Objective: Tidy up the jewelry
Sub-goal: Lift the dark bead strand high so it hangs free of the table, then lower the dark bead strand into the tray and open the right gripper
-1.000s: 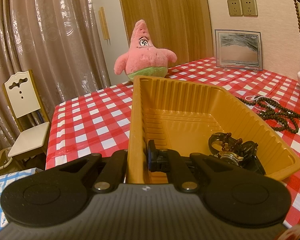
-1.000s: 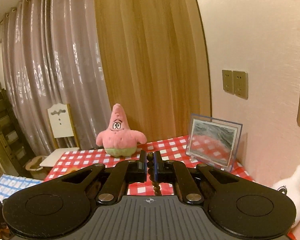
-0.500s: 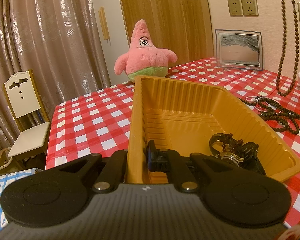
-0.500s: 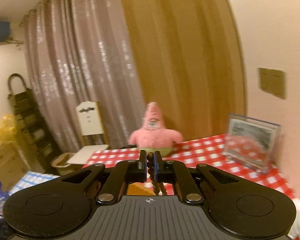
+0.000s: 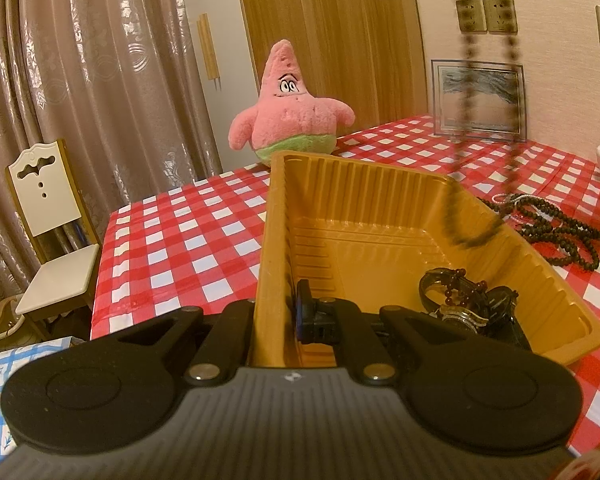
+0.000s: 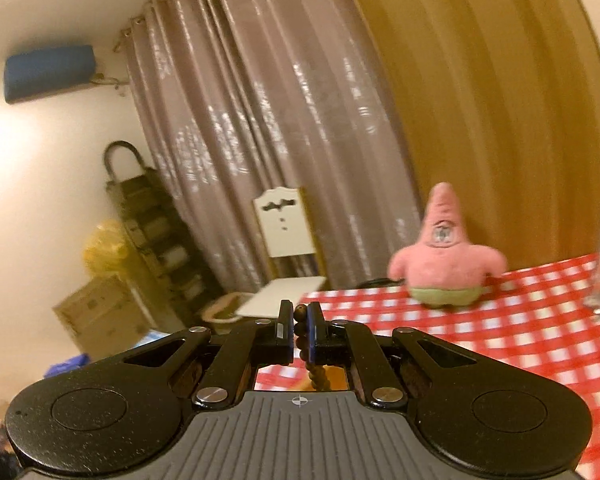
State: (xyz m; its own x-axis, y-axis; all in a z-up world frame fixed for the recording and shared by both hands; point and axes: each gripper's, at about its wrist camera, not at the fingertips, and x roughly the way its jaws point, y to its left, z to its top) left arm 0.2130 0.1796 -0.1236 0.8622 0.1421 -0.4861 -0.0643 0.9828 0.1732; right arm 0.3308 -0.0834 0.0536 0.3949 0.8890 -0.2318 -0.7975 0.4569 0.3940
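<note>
Overhead, bead strand [image 5: 474, 236] dangles above tray [image 5: 556, 276] right rim; left claw [image 5: 278, 312] clamps left rim.

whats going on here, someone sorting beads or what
A person is tidying jewelry with two handheld grippers. The left gripper is clamped on the wall of a yellow tray that already holds a watch and bracelet pile. The right gripper pinches a long bead necklace, which hangs over the tray. More beads lie on the checked tablecloth.

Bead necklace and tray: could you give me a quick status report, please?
Left gripper shut on tray wall. Right gripper shut on bead necklace, loop dangling over tray's far right rim. Watches already inside. More beads on table. Path clear.
</note>
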